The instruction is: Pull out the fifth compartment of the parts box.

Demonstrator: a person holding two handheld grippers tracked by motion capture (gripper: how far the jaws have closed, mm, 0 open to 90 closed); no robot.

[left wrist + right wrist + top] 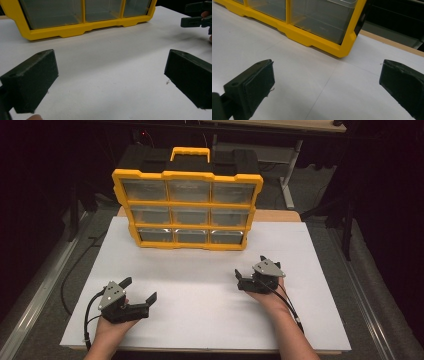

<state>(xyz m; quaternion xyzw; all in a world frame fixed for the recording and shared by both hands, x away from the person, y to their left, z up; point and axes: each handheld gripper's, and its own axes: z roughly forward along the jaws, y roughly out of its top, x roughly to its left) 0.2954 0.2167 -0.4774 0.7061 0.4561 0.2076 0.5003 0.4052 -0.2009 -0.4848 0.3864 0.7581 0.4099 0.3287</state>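
1. Yellow-framed plastic organiser case with nine clear drawers (187,210) standing upright at the far middle of the white-covered bench (200,285), carry handle on top, drawers facing the person.
2. Left gripper (141,289) resting near the front left of the bench, fingers (32,80) spread wide, holding nothing.
3. Right gripper (248,270) resting at centre right, nearer the case, fingers (252,85) likewise wide apart and empty.
4. Both well apart from the case; no drawer touched yet.
5. Likely hazards on approach:
   - Tipping or sliding of the upright case backward if pushed at a top drawer without bracing.
   - Slipping off a smooth clear drawer front if gripped shallowly.
   - Snagging of a trailing cable (287,302) on the bench edge, jerking the aim.
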